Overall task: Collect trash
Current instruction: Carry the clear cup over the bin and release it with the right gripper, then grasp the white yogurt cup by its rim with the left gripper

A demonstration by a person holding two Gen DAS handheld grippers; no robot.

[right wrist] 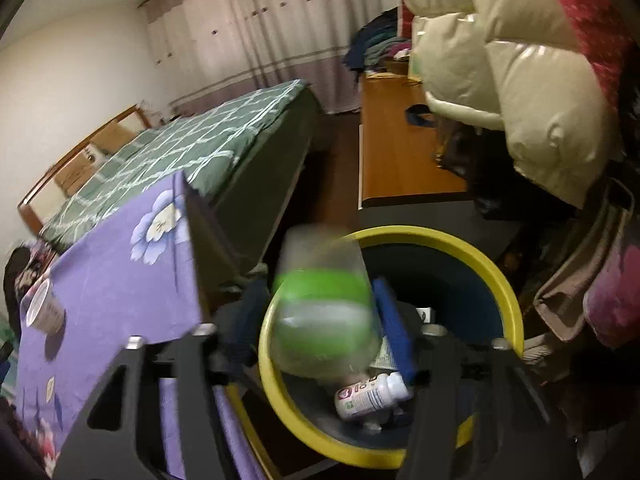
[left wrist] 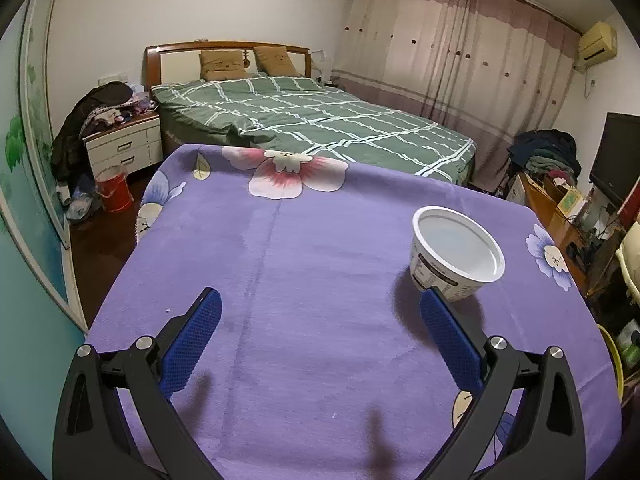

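Over the yellow-rimmed bin (right wrist: 496, 276) beside the table, a clear plastic bottle (right wrist: 326, 312) with a green label sits between the blue pads of the right gripper (right wrist: 320, 312). The bottle is motion-blurred, so I cannot tell whether the jaws are clamped on it or have let go. Inside the bin lie a small white bottle (right wrist: 372, 394) with a printed label and a piece of printed packaging (right wrist: 386, 354), partly hidden behind the blurred bottle.

On the table, a white paper cup (left wrist: 456, 254) stands upright on the purple flowered cloth (left wrist: 304, 280), toward the right side. In the right wrist view the same cup (right wrist: 42, 308) appears at the far left of the cloth (right wrist: 112, 264). The left gripper (left wrist: 320, 320) hovers above the cloth with its jaws wide apart and nothing between them; the tip of its right finger (left wrist: 444, 320) overlaps the cup's base in the view, though contact cannot be confirmed.

Beyond the table stands a bed (left wrist: 320, 120) with a green checked cover. A cream puffer jacket (right wrist: 520, 80) hangs near the bin, above a wooden desk (right wrist: 400, 152).
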